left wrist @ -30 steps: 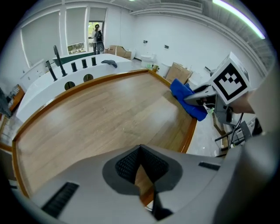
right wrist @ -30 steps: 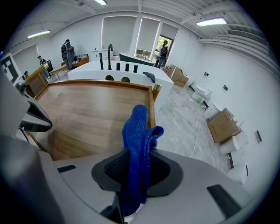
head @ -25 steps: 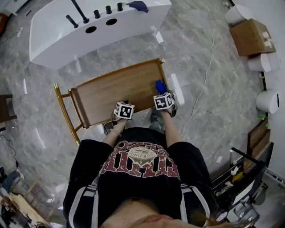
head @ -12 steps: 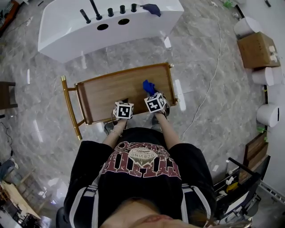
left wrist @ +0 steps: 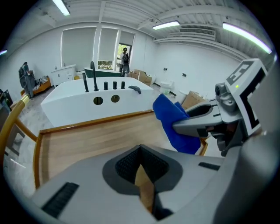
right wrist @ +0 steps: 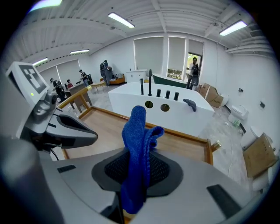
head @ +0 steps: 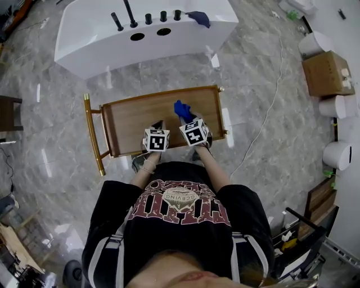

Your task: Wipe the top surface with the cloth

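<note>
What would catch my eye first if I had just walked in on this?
The bright blue cloth stands out most, pinched in the right tongs over the wooden cart top. Beyond the cart sits a big white bathtub with black taps on its rim. The left tongs are shut and empty, next to the right ones.

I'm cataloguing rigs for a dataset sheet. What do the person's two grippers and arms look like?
The left gripper and right gripper have smooth grey moulded bodies with dark mesh-textured jaw pads. Each carries a white cube with black square markers. The person wears a black short-sleeved T-shirt with white side stripes.
</note>
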Motion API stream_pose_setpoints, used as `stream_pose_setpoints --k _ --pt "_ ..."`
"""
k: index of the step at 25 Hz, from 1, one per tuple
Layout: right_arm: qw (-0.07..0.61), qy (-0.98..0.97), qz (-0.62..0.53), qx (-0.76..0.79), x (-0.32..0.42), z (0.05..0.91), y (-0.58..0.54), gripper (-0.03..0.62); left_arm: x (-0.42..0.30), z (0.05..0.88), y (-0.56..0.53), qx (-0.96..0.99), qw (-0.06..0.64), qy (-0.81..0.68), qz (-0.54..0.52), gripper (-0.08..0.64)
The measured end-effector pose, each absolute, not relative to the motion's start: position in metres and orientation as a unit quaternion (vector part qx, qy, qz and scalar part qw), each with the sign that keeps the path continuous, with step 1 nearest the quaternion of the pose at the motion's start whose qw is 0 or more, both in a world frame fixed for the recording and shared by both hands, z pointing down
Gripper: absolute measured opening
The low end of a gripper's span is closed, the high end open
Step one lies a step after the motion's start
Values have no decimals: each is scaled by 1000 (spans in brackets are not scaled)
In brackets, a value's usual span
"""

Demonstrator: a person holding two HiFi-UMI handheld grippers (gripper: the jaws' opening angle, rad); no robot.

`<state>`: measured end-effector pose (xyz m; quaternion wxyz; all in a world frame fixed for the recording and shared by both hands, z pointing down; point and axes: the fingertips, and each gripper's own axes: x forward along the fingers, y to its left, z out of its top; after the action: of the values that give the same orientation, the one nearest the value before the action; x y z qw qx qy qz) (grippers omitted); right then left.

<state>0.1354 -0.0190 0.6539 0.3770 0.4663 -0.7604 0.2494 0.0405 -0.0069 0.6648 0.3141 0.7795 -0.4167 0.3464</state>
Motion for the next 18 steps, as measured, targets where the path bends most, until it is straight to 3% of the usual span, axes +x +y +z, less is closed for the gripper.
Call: stream_pose_setpoints --k 18 --pt "271 -817 198 470 92 548 -46 95 26 551 -38 820 240 -458 247 49"
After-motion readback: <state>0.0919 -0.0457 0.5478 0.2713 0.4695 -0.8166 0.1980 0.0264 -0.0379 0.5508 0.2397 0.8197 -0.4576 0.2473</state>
